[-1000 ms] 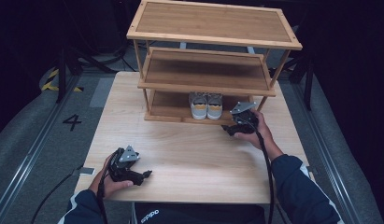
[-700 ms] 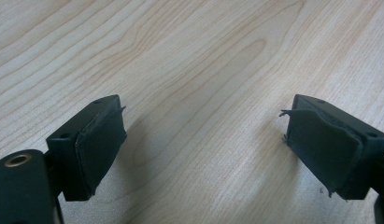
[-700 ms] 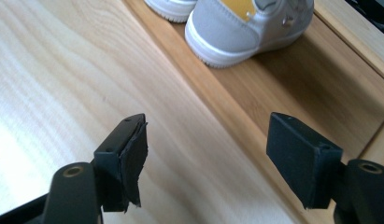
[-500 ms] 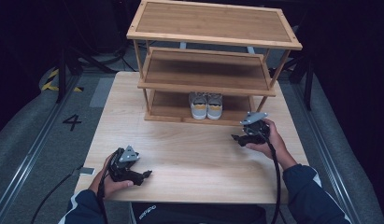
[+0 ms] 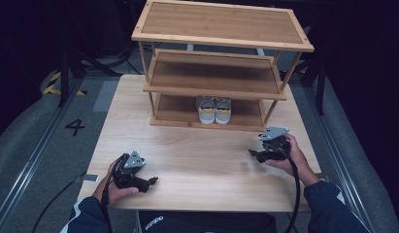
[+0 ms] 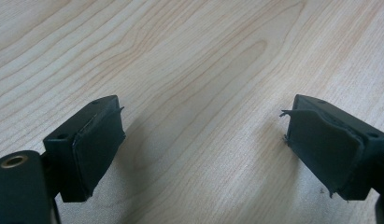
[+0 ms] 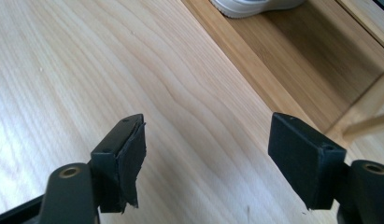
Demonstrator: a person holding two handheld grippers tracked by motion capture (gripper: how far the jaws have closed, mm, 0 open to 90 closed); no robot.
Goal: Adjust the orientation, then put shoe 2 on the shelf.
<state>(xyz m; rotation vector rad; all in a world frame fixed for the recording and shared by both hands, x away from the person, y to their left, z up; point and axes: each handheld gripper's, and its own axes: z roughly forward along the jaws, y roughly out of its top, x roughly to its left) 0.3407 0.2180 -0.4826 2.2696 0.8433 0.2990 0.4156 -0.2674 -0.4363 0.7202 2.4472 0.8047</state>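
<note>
A pair of grey-and-yellow shoes (image 5: 214,109) stands side by side on the bottom shelf of a bamboo rack (image 5: 216,85) at the back of the table. My left gripper (image 5: 151,181) rests near the table's front left, open, with bare wood between its pads (image 6: 98,140). At the right, in front of the rack's right leg, my right gripper (image 5: 253,154) is held open and empty just above the table. In the right gripper view, a shoe's white sole (image 7: 255,5) and the rack's bottom shelf edge (image 7: 255,65) lie beyond the jaws.
The light wooden table (image 5: 197,155) carries only the three-tier rack; its upper two shelves are bare. Dark floor with a metal rail and a painted "4" (image 5: 74,127) lies to the left. Cables trail from both grippers off the front edge.
My right gripper has pulled back from the rack's bottom shelf toward the front right of the table. The shoes stayed on the shelf. The left gripper has not moved.
</note>
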